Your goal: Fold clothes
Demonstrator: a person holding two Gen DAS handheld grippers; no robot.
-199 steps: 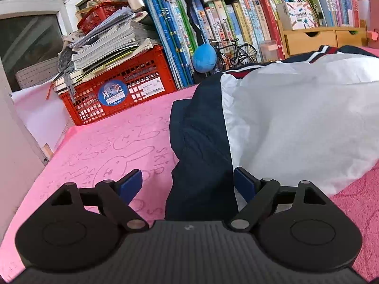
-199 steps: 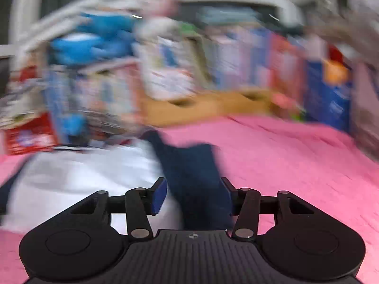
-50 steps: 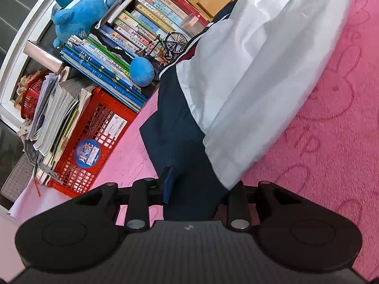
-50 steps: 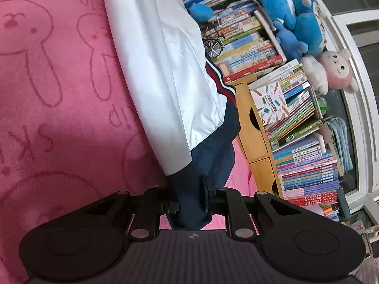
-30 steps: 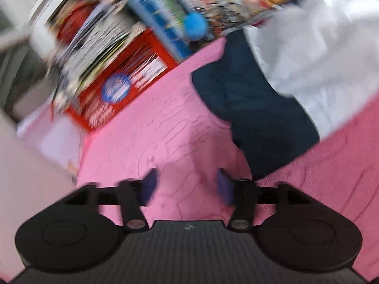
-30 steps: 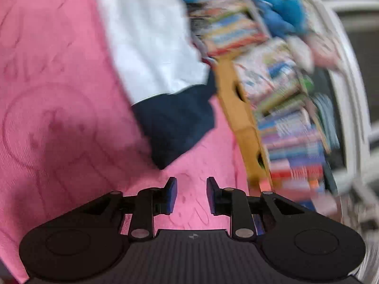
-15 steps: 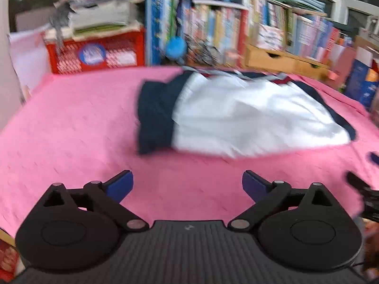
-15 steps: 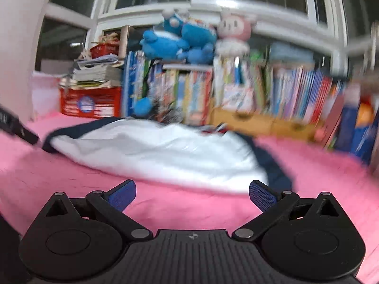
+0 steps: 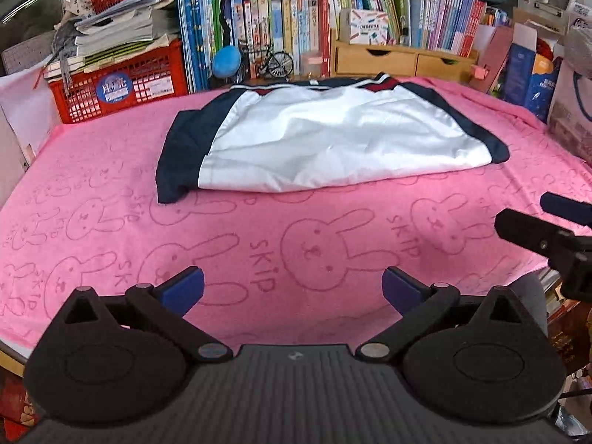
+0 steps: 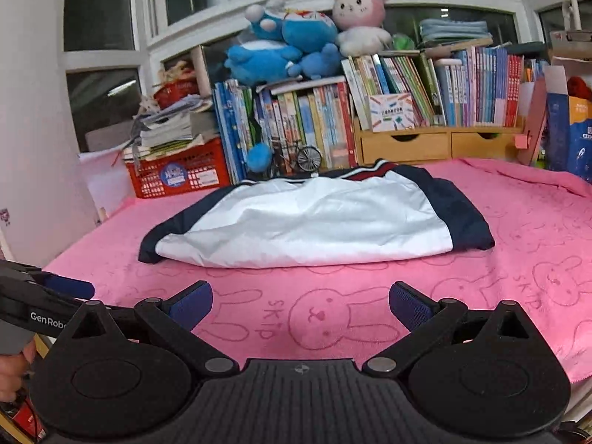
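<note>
A white and navy garment [image 9: 333,137] [image 10: 314,218] lies folded into a wide flat bundle on the far half of the pink rabbit-print towel [image 9: 296,244] [image 10: 333,314]. Its navy sleeves show at both ends and a red-striped collar at the back. My left gripper [image 9: 292,288] hovers over the towel's near edge, well short of the garment, open with nothing between its blue pads. My right gripper [image 10: 300,305] is also back at the near edge, open and holding nothing. Each gripper shows at the side of the other's view.
Behind the towel stand a red crate [image 9: 118,85] piled with papers, a row of books [image 9: 277,37], a small model bicycle [image 9: 275,63], wooden drawers [image 9: 399,59] and plush toys [image 10: 296,44]. Boxes [image 9: 529,70] line the right side. A wall [image 10: 33,148] bounds the left.
Both grippers let go of the garment's navy ends, opened wide and pulled back to the towel's near edge. Both wrists rolled level. The garment now lies still.
</note>
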